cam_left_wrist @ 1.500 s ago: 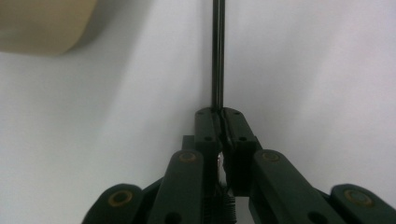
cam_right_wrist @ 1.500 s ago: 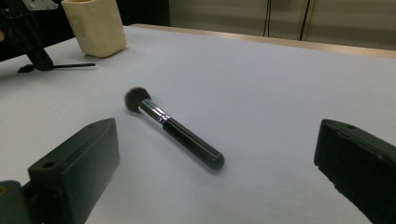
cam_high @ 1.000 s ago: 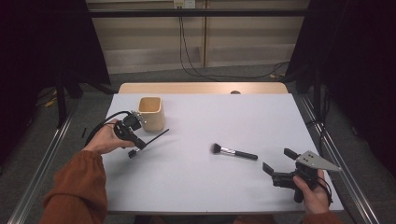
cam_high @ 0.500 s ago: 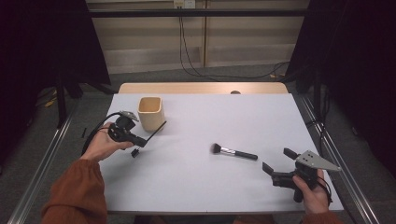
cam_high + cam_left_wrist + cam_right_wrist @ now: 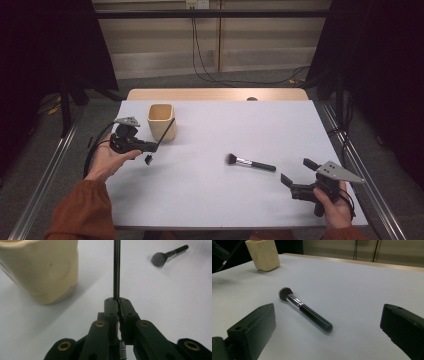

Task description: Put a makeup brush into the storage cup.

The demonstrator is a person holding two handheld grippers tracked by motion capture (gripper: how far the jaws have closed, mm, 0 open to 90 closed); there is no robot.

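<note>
Thin black stick (image 5: 116,267) clamped in left gripper (image 5: 118,301) beside cup (image 5: 40,267).

Makeup brush (image 5: 250,163) lying on white table (image 5: 225,200), cables behind

The cream cup with rounded corners (image 5: 161,121) looks like matt, faintly uneven ceramic or plastic. The thin black rod (image 5: 116,270) has a smooth, slightly glossy finish. The black-handled makeup brush (image 5: 305,310) shows a glossy plastic handle, a shiny metal ferrule and soft dark bristles. The pale counter (image 5: 260,200) is smooth and matt.
</note>
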